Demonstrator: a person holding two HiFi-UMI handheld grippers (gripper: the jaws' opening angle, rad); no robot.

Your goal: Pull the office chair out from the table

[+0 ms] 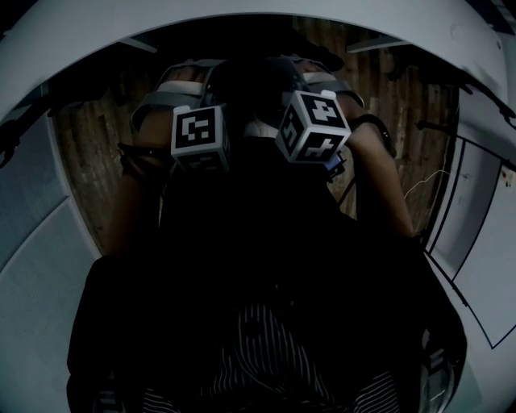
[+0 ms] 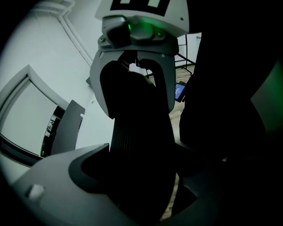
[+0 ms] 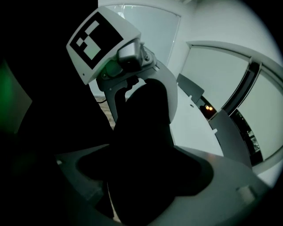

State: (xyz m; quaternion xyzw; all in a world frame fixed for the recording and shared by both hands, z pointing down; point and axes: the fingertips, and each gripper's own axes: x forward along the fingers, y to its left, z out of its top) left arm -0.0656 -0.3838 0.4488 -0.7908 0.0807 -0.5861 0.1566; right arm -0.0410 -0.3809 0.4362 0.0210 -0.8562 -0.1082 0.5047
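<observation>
Counter (image 1: pixel 242 14): pale grey-white and curved; it ran in an arc across the top and down both sides of the head view, leaving a rounded opening in its middle.
Counter, right side: dark seam lines marked off panels.
Floor (image 1: pixel 89 149): brown wooden planks, dim, seen through the opening.
On the floor: a thin pale cable (image 1: pixel 427 182) trailed at the right, near the counter's edge.
Office chair (image 1: pixel 266 258): dark, it filled the opening above the floor; its base was hidden.

The left hand-held gripper (image 1: pixel 179 87) and right hand-held gripper (image 1: pixel 321 78) are grey with white, black-marked cubes (image 1: pixel 200 133); the person's clothing (image 1: pixel 266 339) is dark, partly pinstriped.
</observation>
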